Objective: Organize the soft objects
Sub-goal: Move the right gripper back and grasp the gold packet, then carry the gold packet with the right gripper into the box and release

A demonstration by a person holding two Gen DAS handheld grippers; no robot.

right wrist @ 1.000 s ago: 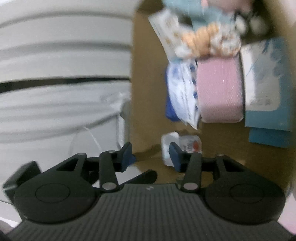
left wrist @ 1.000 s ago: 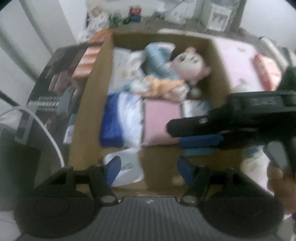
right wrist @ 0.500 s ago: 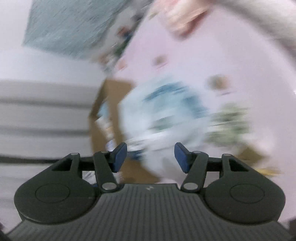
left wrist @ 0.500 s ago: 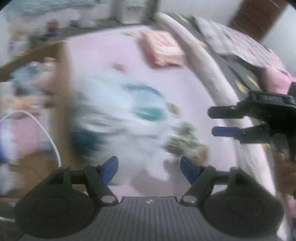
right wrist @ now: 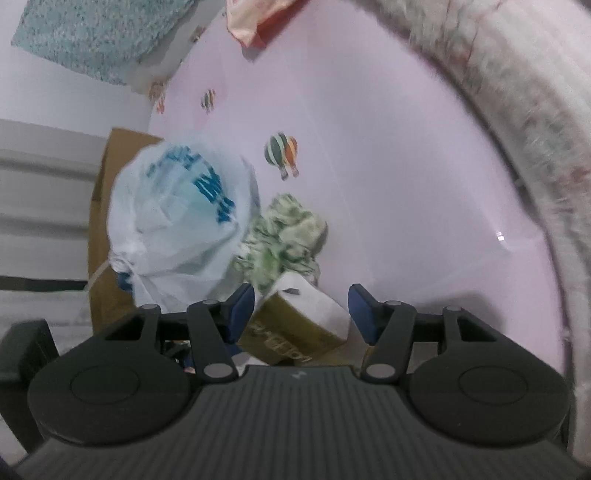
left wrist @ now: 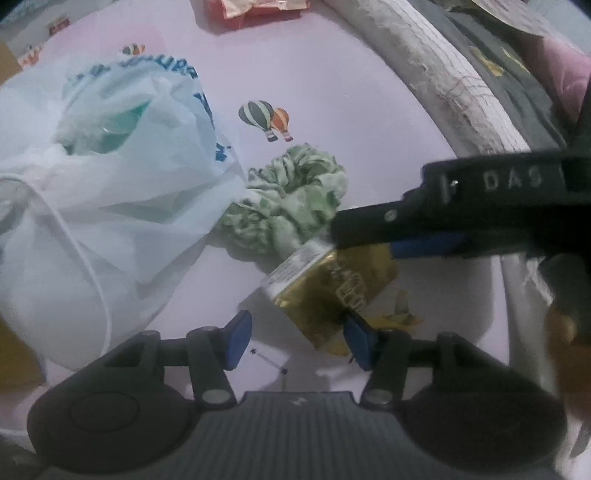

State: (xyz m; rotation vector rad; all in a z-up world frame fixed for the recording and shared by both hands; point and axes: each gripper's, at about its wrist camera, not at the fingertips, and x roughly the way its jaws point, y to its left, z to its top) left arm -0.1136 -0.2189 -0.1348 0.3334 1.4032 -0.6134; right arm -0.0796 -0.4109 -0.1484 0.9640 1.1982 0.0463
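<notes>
Where the gold foil packet (left wrist: 328,291) lies on the pink sheet (left wrist: 332,85), it sits just ahead of the left gripper (left wrist: 295,338), nearer that claw's right fingertip, and between the spread blue pads of the right gripper (right wrist: 301,308). Both claws stand wide open and hold nothing. The right gripper, in the left wrist view, reaches in from the right above the packet; whether it touches the packet cannot be told. Beyond the packet, touching its far end: a green-and-white scrunchie (left wrist: 291,199). Left of the scrunchie, against it: a knotted white plastic bag (left wrist: 103,177) with blue lettering. Further ahead: an orange packet (left wrist: 255,9). Left of the bag in the right wrist view: a cardboard box (right wrist: 110,206). Right of both claws: a worn grey-white bolster (left wrist: 443,74).
</notes>
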